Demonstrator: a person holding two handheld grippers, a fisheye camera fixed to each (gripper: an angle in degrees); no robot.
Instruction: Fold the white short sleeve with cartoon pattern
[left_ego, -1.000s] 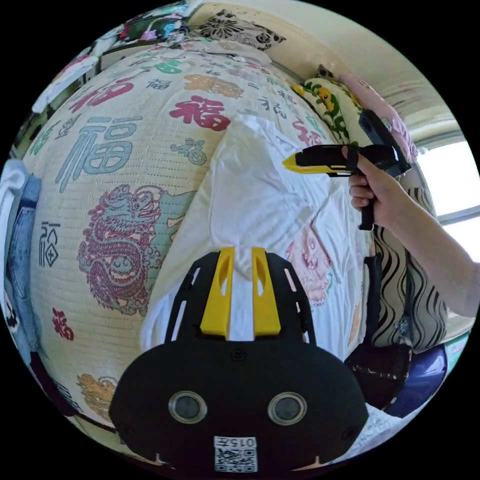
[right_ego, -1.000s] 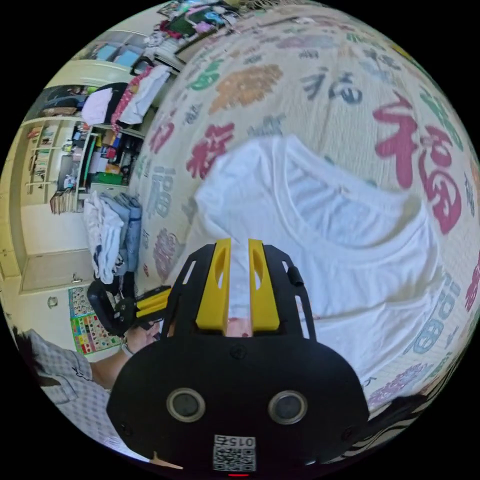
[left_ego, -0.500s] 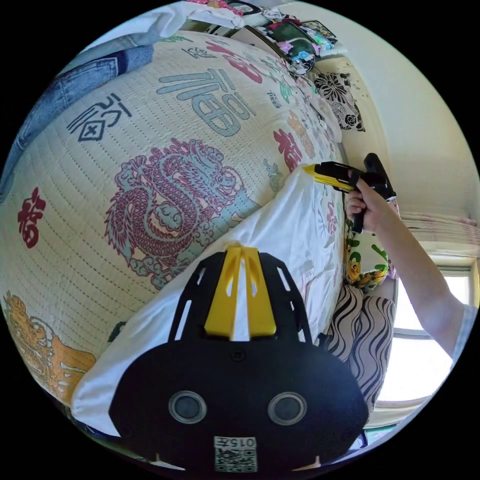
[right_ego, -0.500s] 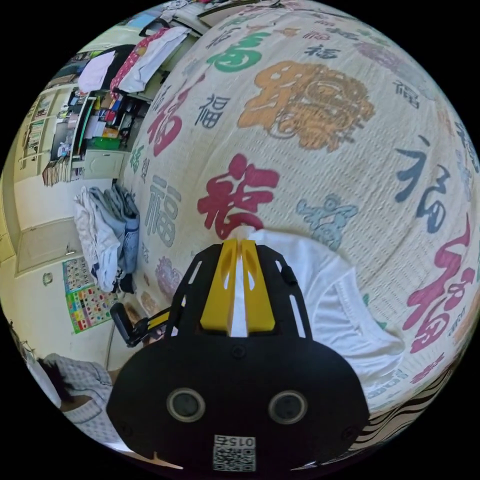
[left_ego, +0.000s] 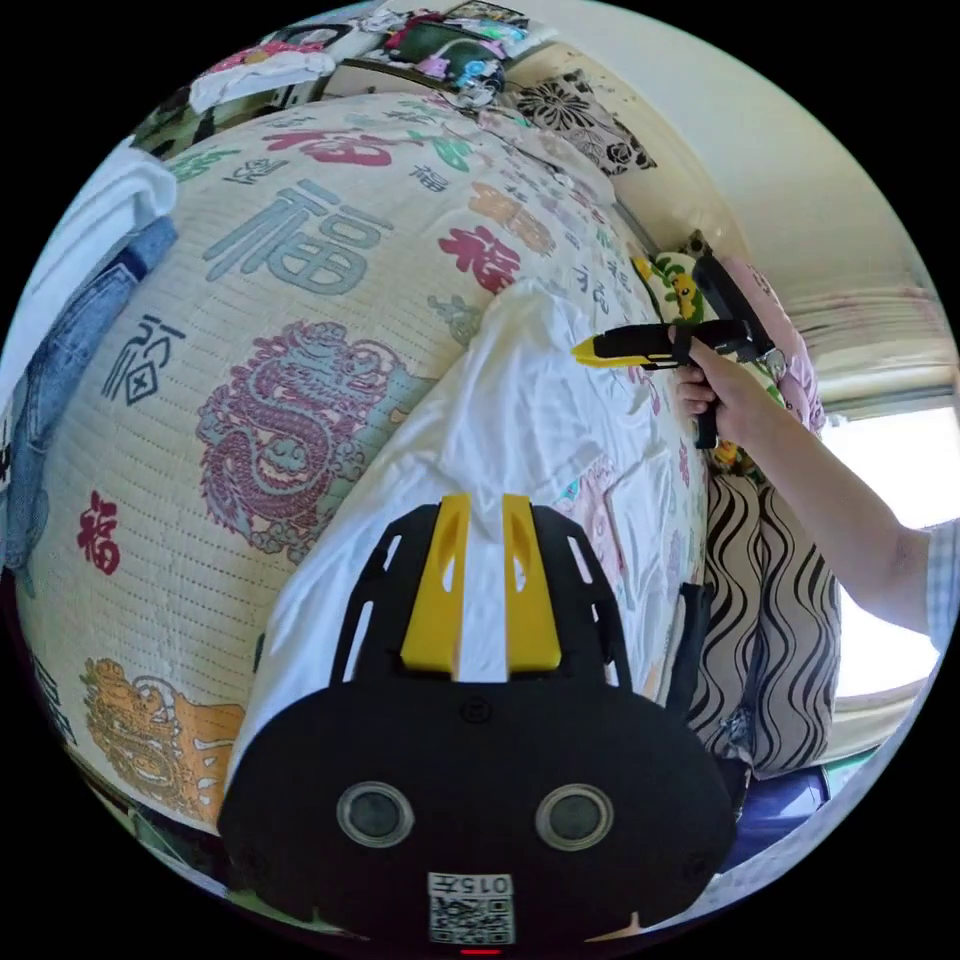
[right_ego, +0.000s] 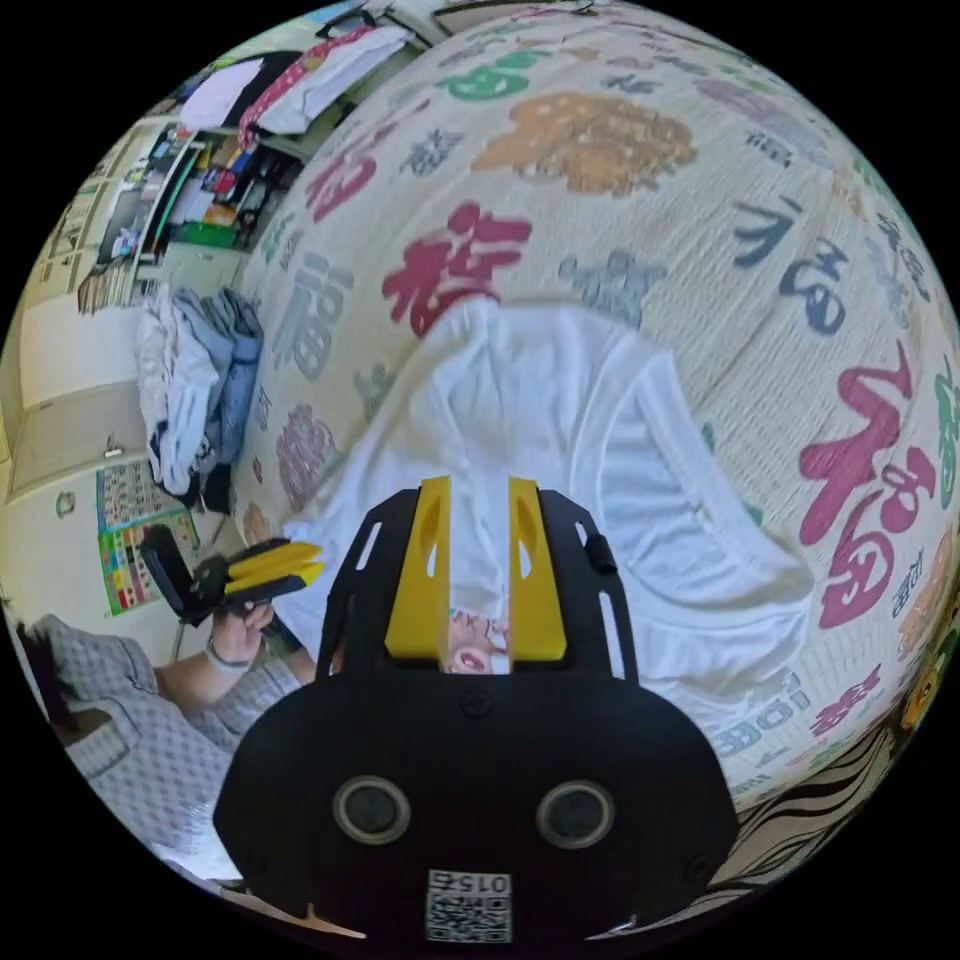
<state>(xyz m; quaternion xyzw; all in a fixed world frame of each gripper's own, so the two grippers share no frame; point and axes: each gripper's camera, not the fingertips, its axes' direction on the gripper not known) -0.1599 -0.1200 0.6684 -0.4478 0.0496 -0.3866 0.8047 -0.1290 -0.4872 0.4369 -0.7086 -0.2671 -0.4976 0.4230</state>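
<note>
White short-sleeved cotton T-shirt (left_ego: 520, 420) with pastel cartoon prints lies on a cream quilted bedspread (left_ego: 300, 300) printed with coloured characters and dragons. One side appears folded over the body; ribbed neckline (right_ego: 700, 480) faces the right gripper view. Cartoon print peeks out at the fold edge in both views.

Left gripper (left_ego: 482, 520), yellow jaws on black frame: jaws parted, a narrow strip of white cloth seen in the gap. Whether the cloth is between them or simply lies beneath cannot be told. Right gripper (right_ego: 477, 505): jaws parted wider, shirt cloth and a bit of pink print visible through the gap, nothing pinched. In the left gripper view the right gripper (left_ego: 590, 350) hangs just above the far part of the shirt, held in a hand (left_ego: 715, 385); its yellow tips look near together from this angle.

Risks, judged: the fold sits loose and ridged, so a jaw catching only the top layer could drag it open. Thin cotton may slide on the quilt if one side is pulled before the other. Closing on two layers unevenly would skew the next fold.

Periphery: heap of blue and white clothes (right_ego: 200, 390) at the bed's edge; striped black-and-white cushion (left_ego: 775, 600) beside the shirt.
</note>
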